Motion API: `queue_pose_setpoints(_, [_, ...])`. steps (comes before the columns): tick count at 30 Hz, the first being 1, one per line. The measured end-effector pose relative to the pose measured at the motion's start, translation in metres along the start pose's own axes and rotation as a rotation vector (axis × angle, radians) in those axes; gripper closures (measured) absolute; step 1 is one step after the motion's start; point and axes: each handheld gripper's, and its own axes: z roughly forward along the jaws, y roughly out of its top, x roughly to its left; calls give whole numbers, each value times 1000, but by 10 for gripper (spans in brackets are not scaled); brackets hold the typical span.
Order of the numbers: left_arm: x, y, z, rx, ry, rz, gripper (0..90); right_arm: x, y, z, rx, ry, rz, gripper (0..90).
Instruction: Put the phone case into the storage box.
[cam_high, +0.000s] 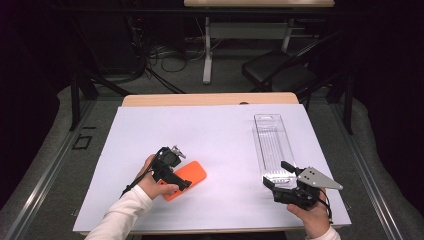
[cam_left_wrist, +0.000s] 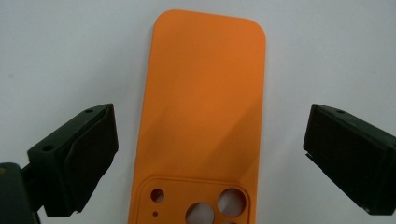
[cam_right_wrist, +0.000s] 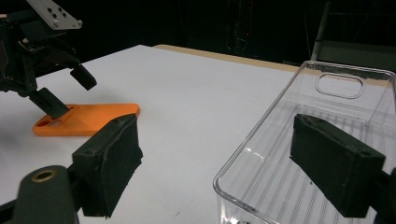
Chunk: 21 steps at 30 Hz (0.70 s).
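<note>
An orange phone case (cam_high: 194, 173) lies flat on the white sheet, back up, with its camera holes toward the person (cam_left_wrist: 205, 93). My left gripper (cam_high: 181, 176) points down over its camera-hole end, open, with a jaw on each side of the case (cam_left_wrist: 210, 158) and white sheet showing in both gaps. In the right gripper view the left gripper (cam_right_wrist: 67, 91) hangs over the case (cam_right_wrist: 93, 119). A clear plastic tray (cam_high: 272, 142) lies at the right. My right gripper (cam_high: 278, 176) is open at its near end, one jaw over the tray (cam_right_wrist: 280, 98), the other outside it (cam_right_wrist: 224, 163).
The white sheet (cam_high: 210, 130) covers most of the wooden table, whose bare edge (cam_high: 210, 99) shows at the far side. A black chair (cam_high: 280, 70) and another table's legs stand beyond on the floor. The table's front edge is close to both hands.
</note>
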Motion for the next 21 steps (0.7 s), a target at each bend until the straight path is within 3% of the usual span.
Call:
queue_pose_setpoints(10, [2, 7, 8, 139, 1, 26, 65, 0, 0, 0, -2, 6, 2, 153])
queue_pose_setpoints(21, [6, 8, 17, 181, 16, 21, 65, 0, -1, 1, 5, 10, 4, 153])
